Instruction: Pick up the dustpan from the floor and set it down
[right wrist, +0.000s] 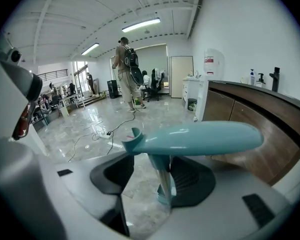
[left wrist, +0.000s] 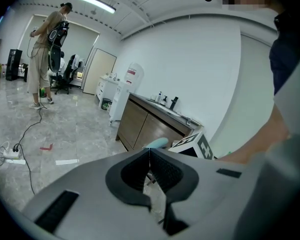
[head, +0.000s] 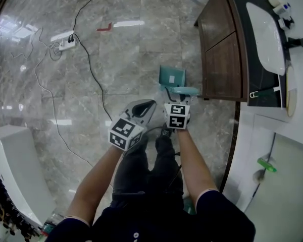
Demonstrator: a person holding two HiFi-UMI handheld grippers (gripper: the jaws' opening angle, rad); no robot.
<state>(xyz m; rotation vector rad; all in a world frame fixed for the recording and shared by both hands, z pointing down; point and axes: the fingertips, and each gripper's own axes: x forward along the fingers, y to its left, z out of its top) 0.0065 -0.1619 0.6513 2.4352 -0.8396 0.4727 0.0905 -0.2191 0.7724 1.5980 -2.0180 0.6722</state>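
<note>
Showing only in right gripper view: right gripper [right wrist: 153, 170] spread wide around handle [right wrist: 200, 136] of teal plastic dustpan [head: 172, 78]; left gripper [left wrist: 150, 155] pinched closed, empty.

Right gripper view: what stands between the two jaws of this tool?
The teal dustpan handle stands between the open jaws; the right gripper view shows it.

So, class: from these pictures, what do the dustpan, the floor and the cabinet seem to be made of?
Dustpan: probably plastic, smooth teal with soft glossy highlights on its handle.
Floor: polished stone or stone-look tile, with grey veining, grout lines and lamp reflections.
Cabinet: wood or wood veneer, with matt brown grain.
</note>
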